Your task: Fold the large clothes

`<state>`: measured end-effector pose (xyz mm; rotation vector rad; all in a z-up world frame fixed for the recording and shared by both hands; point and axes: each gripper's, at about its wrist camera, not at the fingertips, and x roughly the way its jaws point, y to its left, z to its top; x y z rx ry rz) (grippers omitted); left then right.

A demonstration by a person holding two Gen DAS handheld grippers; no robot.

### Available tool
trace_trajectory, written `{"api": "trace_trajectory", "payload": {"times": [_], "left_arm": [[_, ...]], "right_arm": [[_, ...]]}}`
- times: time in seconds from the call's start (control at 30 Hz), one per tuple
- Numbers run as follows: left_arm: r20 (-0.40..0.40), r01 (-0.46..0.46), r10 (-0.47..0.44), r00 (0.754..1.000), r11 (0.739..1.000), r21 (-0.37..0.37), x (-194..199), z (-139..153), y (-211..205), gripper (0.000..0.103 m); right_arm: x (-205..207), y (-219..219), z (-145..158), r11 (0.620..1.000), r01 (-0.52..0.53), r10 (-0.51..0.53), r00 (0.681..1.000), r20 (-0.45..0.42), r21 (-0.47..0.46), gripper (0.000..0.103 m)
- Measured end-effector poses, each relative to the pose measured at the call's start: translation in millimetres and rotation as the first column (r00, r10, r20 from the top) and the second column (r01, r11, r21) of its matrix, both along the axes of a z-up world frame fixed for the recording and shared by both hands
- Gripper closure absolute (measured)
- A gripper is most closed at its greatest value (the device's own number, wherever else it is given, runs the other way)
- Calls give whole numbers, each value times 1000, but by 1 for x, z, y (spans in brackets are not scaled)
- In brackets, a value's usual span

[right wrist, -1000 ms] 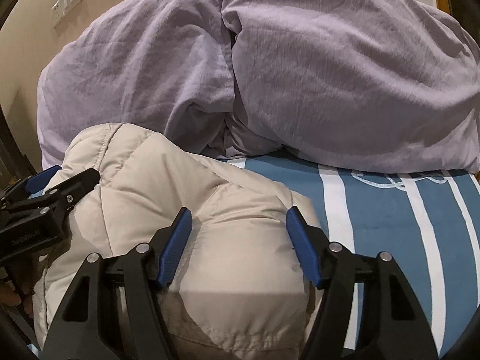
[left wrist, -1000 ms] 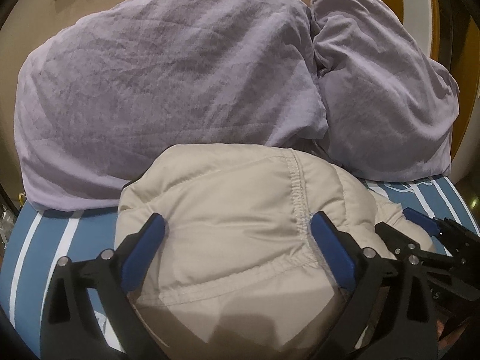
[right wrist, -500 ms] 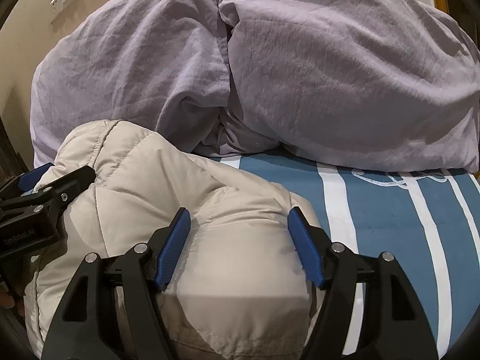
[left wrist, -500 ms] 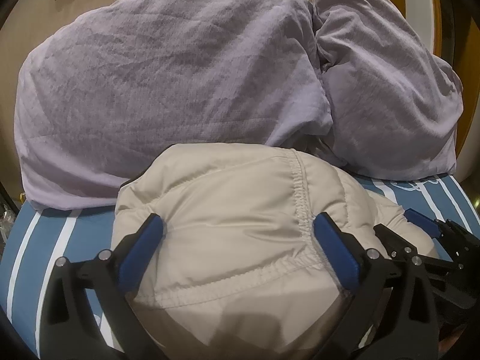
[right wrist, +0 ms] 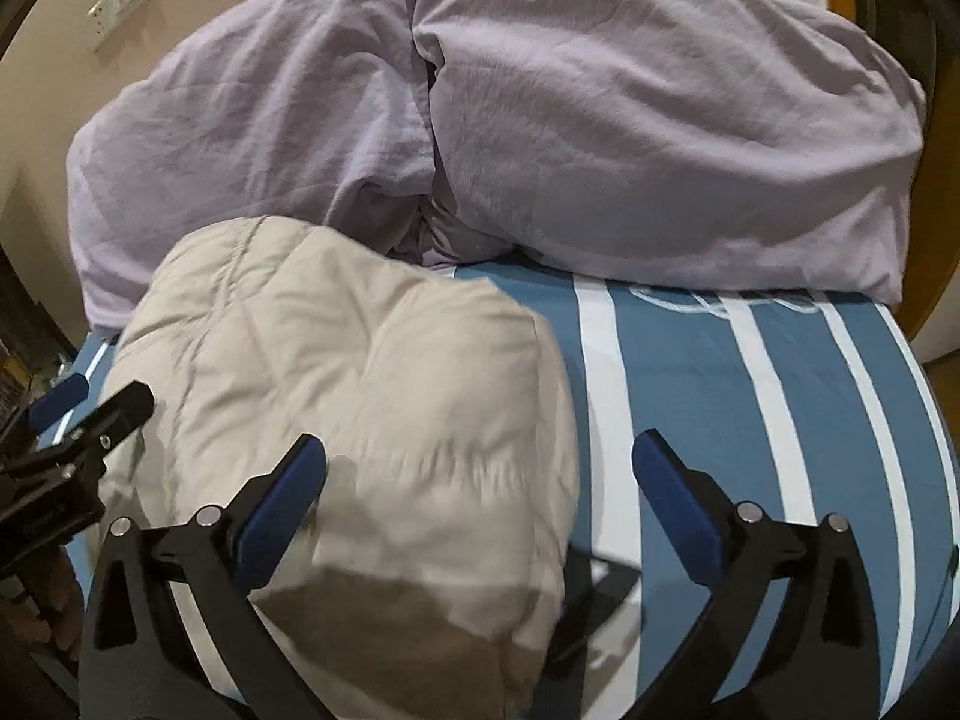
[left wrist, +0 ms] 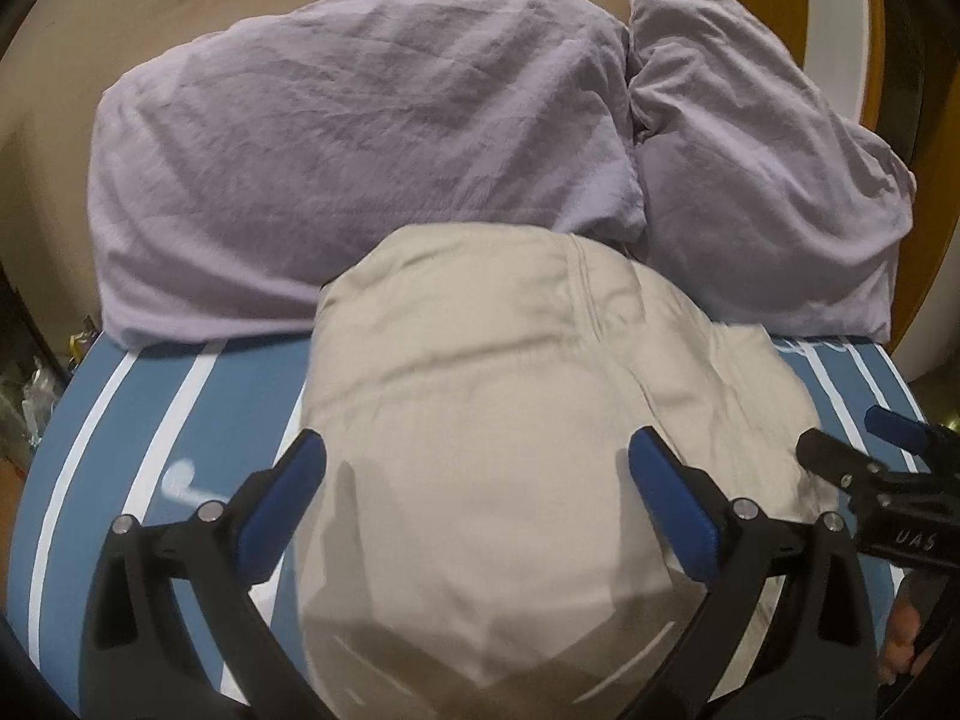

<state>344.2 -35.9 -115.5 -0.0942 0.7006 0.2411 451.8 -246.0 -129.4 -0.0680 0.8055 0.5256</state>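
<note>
On the striped bed [left wrist: 180,396], against the lilac pillows [left wrist: 360,168], the folded beige jacket [left wrist: 492,420] is being released; left gripper [left wrist: 477,498] and right gripper [right wrist: 480,498], just widened, are gaping, nothing pinched, best withdrawn without snagging

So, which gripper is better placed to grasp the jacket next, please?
Probably left: the left gripper stands open, centred over the jacket. The right gripper, its jaws just opened, has only the jacket's edge between them, its other side over bare sheet.
</note>
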Motion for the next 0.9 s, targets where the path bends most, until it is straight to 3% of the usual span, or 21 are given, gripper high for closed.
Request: {"api": "trace_trajectory", "payload": {"times": [0.23,0.57,0.9], "left_arm": [[-30,9,-10,999,999,-39,-56,8,-15,2],[-25,25,-27,999,996,-85,-149,12,-28,2],[-41,26,-33,999,984,-175,-203,4,-36,2]], "right_arm": [[-50,-12,-3,998,-16,10,995,-101,-57,1],[-144,-45,10,995,-100,99,992,-77,-5,1],[-186,-65,9,997,-75,77,993,-90,31,1]]}}
